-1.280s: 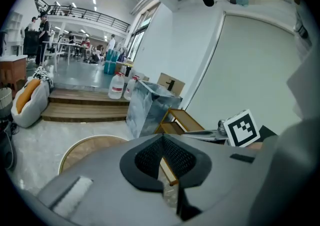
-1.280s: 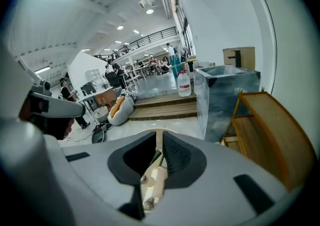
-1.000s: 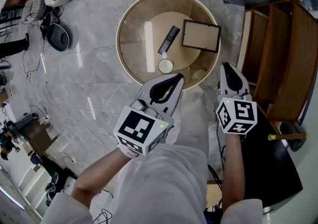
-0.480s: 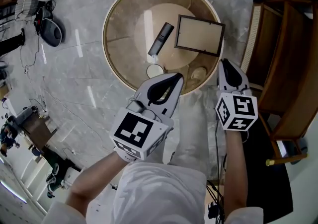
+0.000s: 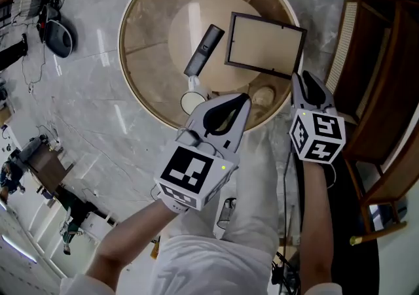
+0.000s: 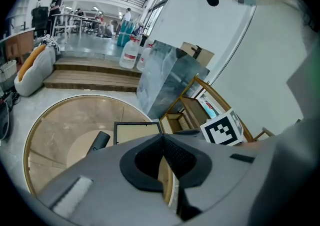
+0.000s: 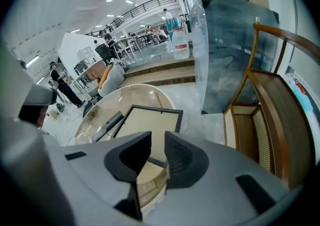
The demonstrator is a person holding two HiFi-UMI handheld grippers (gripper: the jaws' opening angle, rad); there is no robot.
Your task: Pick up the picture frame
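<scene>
The picture frame (image 5: 265, 44), thin and black with a beige inside, lies flat on the right part of a round glass table (image 5: 141, 101) with a wooden rim. It also shows in the left gripper view (image 6: 137, 132) and in the right gripper view (image 7: 150, 120). My left gripper (image 5: 245, 97) hangs over the table's near rim, shut and empty, its pads meeting at the tip (image 6: 162, 137). Just off the frame's near right corner, my right gripper (image 5: 296, 76) holds its jaws a narrow gap apart (image 7: 157, 140) with nothing between them.
A black remote (image 5: 203, 50) lies left of the frame. A white round object (image 5: 194, 101) and a small pale one (image 5: 263, 97) sit near the front rim. A wooden chair (image 5: 373, 58) stands close on the right. Cables and gear (image 5: 55, 35) litter the marble floor at left.
Both grippers have sunk toward the table, which now looks larger and nearer. The right gripper's tip has come close to the frame's corner. The left jaws stay shut.
</scene>
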